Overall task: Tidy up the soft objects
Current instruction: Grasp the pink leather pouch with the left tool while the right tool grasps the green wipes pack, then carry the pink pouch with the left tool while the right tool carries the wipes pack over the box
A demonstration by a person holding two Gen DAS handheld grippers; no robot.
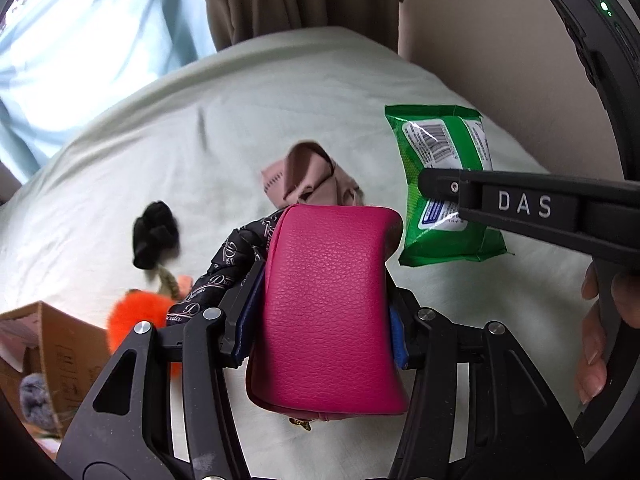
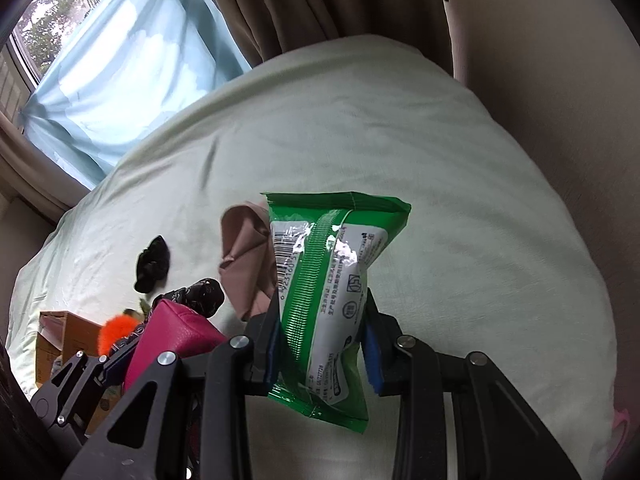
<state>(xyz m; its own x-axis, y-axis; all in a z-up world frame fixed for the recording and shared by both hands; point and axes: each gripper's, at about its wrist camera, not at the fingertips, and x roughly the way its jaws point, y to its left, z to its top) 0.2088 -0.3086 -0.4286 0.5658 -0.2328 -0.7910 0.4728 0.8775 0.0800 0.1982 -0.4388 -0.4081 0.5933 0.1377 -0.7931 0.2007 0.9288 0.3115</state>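
My left gripper (image 1: pixel 320 320) is shut on a magenta leather pouch (image 1: pixel 326 312), held above the pale green bed sheet (image 1: pixel 248 112). My right gripper (image 2: pixel 322 344) is shut on a green wet-wipe pack (image 2: pixel 326 300), also lifted; the pack shows in the left wrist view (image 1: pixel 440 184) with the right gripper's finger across it. The pouch shows at the lower left of the right wrist view (image 2: pixel 172 340). On the bed lie a pink cloth (image 1: pixel 308 178), a black printed fabric piece (image 1: pixel 224 272), a black scrunchie (image 1: pixel 154 234) and an orange fluffy pompom (image 1: pixel 138 314).
A cardboard box (image 1: pixel 60 344) sits at the lower left with a grey fluffy thing (image 1: pixel 34 400) by it. Brown curtains (image 2: pixel 312 4) and a light blue curtain (image 2: pixel 120 72) hang behind the bed. A beige wall (image 1: pixel 500 60) bounds the right.
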